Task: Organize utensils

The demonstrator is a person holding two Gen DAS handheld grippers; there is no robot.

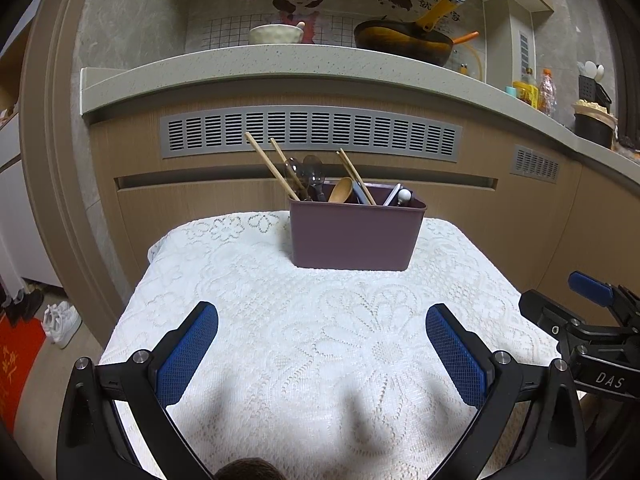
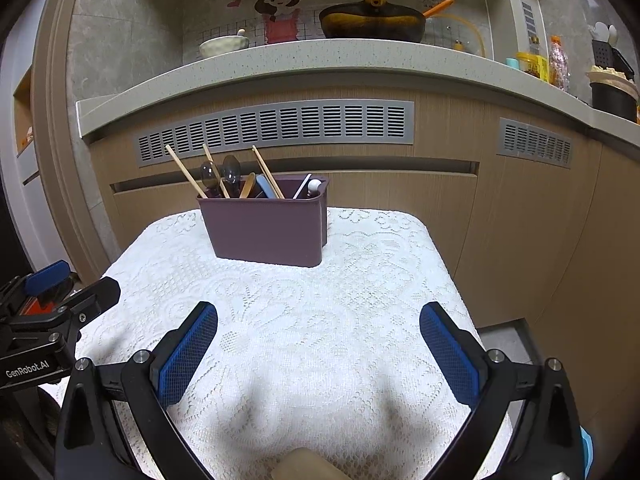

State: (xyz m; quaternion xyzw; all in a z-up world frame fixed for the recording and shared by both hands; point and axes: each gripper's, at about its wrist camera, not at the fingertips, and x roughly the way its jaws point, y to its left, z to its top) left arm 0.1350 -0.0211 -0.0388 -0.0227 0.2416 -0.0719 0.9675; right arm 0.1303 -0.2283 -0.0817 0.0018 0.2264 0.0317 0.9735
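Observation:
A purple utensil holder (image 1: pixel 354 236) (image 2: pixel 266 230) stands at the far side of a small table under a white lace cloth (image 1: pixel 280 320) (image 2: pixel 360 280). Wooden chopsticks (image 1: pixel 270 164) (image 2: pixel 185 170), dark plastic spoons (image 1: pixel 314 170) (image 2: pixel 231 170), a wooden spoon (image 1: pixel 341 190) and a white-tipped utensil (image 1: pixel 404 196) (image 2: pixel 314 186) stick out of it. My left gripper (image 1: pixel 322 354) hovers open over the near cloth, nothing between its blue pads. My right gripper (image 2: pixel 318 354) is open too, likewise empty. Each gripper shows at the edge of the other's view.
Behind the table runs a wooden cabinet front with grey vents (image 1: pixel 312 132) under a stone counter (image 1: pixel 280 64). A bowl (image 1: pixel 276 34), a black pan with a yellow handle (image 1: pixel 404 38) and bottles (image 1: pixel 536 88) sit on the counter. White shoes (image 1: pixel 62 322) lie on the floor at left.

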